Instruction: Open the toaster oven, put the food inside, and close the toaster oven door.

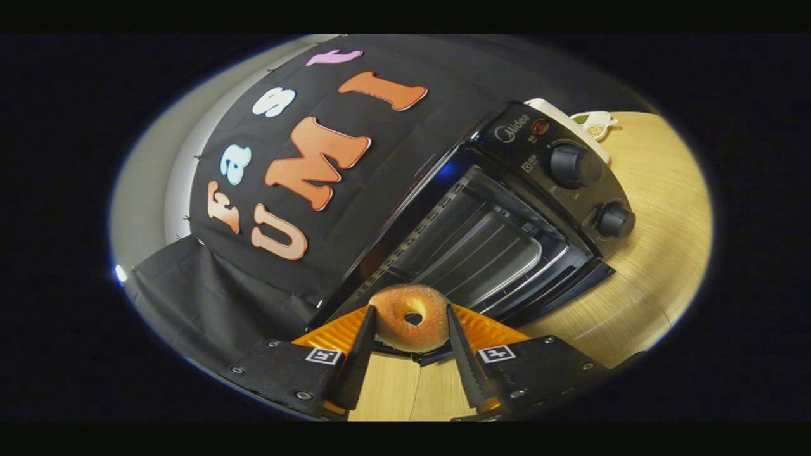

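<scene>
Gleaming glossy and dark across the toaster oven (538, 152) front, with bare metal shining on the rack (481, 247) inside. Looking matt and smooth on the knobs (573, 166). Pinching a doughnut (396, 329), rough with sugar grains, between the gripper's (410, 311) ridged fingers (466, 361). Showing fine-grained pale wood on the table (659, 209) at the right of the frame; hanging matt and creased, the cloth (253, 285) at lower left.

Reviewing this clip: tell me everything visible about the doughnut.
The doughnut is a golden-brown ring with a sugar-speckled surface and a small centre hole, looking soft and baked. It is held between the fingers of the gripper, which press on its two sides, so it is lifted above the wooden table. It sits just in front of the toaster oven, whose door is open, showing the rack inside.
</scene>
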### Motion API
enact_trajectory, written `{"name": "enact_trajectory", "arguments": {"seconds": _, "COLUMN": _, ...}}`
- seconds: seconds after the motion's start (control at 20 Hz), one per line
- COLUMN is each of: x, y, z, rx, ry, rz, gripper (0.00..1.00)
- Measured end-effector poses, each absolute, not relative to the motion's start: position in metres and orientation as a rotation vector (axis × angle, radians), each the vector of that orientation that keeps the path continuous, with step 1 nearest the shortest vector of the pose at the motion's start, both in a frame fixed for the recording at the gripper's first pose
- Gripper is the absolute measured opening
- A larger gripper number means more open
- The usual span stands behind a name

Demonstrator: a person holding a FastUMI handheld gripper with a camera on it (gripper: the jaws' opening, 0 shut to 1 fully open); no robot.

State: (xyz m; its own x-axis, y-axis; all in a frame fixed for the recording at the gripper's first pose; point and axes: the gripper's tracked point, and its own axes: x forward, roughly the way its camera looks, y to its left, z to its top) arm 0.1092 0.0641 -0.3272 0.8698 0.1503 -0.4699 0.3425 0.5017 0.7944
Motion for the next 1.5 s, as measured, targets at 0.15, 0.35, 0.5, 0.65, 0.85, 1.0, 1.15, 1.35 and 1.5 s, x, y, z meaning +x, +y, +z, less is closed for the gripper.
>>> {"name": "enact_trajectory", "arguments": {"seconds": 0.15, "x": 0.123, "y": 0.064, "z": -0.336, "rx": 1.037, "ry": 0.517, "rz": -0.143, "gripper": 0.64}}
{"name": "enact_trajectory", "arguments": {"seconds": 0.35, "x": 0.138, "y": 0.06, "z": -0.347, "rx": 1.032, "ry": 0.504, "rz": -0.181, "gripper": 0.64}}
{"name": "enact_trajectory", "arguments": {"seconds": 0.5, "x": 0.141, "y": 0.054, "z": -0.35, "rx": 0.974, "ry": 0.473, "rz": -0.215, "gripper": 0.67}}
{"name": "enact_trajectory", "arguments": {"seconds": 0.65, "x": 0.144, "y": 0.051, "z": -0.35, "rx": 0.897, "ry": 0.451, "rz": -0.226, "gripper": 0.75}}
{"name": "enact_trajectory", "arguments": {"seconds": 0.85, "x": 0.145, "y": 0.051, "z": -0.344, "rx": 0.806, "ry": 0.434, "rz": -0.218, "gripper": 0.82}}
{"name": "enact_trajectory", "arguments": {"seconds": 1.0, "x": 0.143, "y": 0.05, "z": -0.339, "rx": 0.696, "ry": 0.417, "rz": -0.209, "gripper": 0.85}}
{"name": "enact_trajectory", "arguments": {"seconds": 1.15, "x": 0.144, "y": 0.05, "z": -0.33, "rx": 0.61, "ry": 0.401, "rz": -0.199, "gripper": 0.86}}
{"name": "enact_trajectory", "arguments": {"seconds": 1.35, "x": 0.137, "y": 0.048, "z": -0.328, "rx": 0.531, "ry": 0.418, "rz": -0.204, "gripper": 0.91}}
{"name": "enact_trajectory", "arguments": {"seconds": 1.5, "x": 0.118, "y": 0.052, "z": -0.327, "rx": 0.476, "ry": 0.463, "rz": -0.18, "gripper": 0.92}}
